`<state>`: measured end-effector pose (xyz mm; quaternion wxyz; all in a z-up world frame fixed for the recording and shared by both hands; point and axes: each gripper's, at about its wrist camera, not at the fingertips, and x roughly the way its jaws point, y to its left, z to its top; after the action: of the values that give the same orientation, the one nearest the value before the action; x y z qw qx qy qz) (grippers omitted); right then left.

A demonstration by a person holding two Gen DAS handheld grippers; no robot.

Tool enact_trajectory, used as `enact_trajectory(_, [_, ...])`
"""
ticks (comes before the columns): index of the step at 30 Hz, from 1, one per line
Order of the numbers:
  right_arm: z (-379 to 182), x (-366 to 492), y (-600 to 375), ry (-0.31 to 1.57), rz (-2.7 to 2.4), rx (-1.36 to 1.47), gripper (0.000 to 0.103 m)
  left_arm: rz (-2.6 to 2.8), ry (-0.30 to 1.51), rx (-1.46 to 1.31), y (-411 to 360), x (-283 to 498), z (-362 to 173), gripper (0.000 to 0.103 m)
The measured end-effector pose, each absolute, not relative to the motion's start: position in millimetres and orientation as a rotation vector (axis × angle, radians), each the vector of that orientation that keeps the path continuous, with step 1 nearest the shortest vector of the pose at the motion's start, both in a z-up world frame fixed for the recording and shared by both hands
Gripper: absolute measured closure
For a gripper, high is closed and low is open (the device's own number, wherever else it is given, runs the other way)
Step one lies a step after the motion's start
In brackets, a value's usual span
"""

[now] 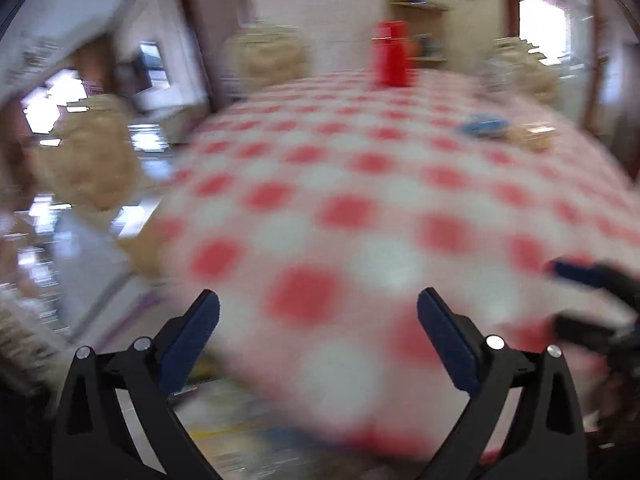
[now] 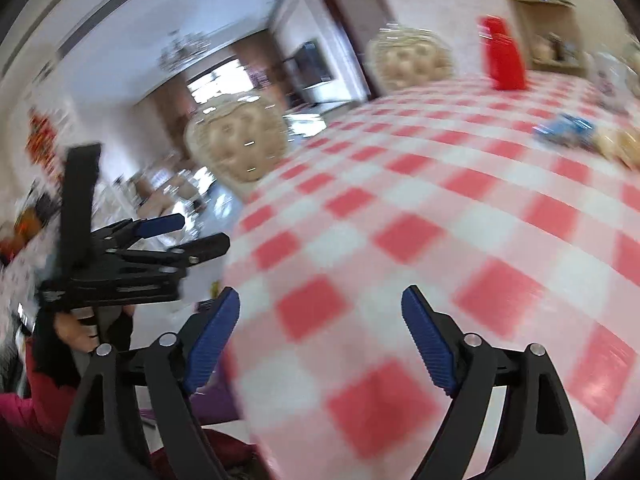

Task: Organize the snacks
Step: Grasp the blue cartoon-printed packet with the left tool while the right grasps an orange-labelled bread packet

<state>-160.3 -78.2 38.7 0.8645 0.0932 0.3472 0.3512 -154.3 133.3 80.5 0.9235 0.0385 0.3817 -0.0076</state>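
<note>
Two chairs (image 2: 236,140) beside checked table (image 2: 440,200).

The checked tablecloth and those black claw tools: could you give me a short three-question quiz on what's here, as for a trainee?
1. True or false: the left gripper holds a snack.
2. What colour is the tall plastic container at the table's far end?
3. The blue snack packet lies on the red-and-white checked tablecloth: (a) near the grippers, (b) far off, right side?

Key: 1 false, its jaws are open and empty, like those of the right gripper; 2 red; 3 b.
</note>
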Motion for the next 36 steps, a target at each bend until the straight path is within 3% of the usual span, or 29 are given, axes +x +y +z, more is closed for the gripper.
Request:
enact_trajectory(6, [37.3,-129.7,-169.0,0.719,0.509,0.283,0.016,-0.175,0.845,-0.043,28.8,-53.7,75.2,0.003])
enact_trajectory(14, [15.5,-44.7,-295.9,0.758,0.137,0.570,0.016,-0.108,0.684,-0.199,-45.3,60.5,54.2,0.003])
enact_trajectory(20, [0.3,26.2,-323.0,0.779,0.017,0.730,0.016,0.017,0.608,-0.446,-21.3,108.3,41.6,0.003])
enact_trajectory(28, [-0.9,137.7,-311.4,0.758,-0.231,0.831,0.016,0.088,0.554,-0.493,10.1,107.0,41.5,0.002])
enact_trajectory(31, [2.7,178.4,-307.3,0.779,-0.445,0.784,0.016,0.081,0.582,-0.521,15.0,109.2,37.8,0.002])
enact_trajectory(36, [-2.3,219.9,-288.1,0.910,-0.571,0.472,0.016,0.072,0.623,-0.553,20.8,111.7,32.3,0.002])
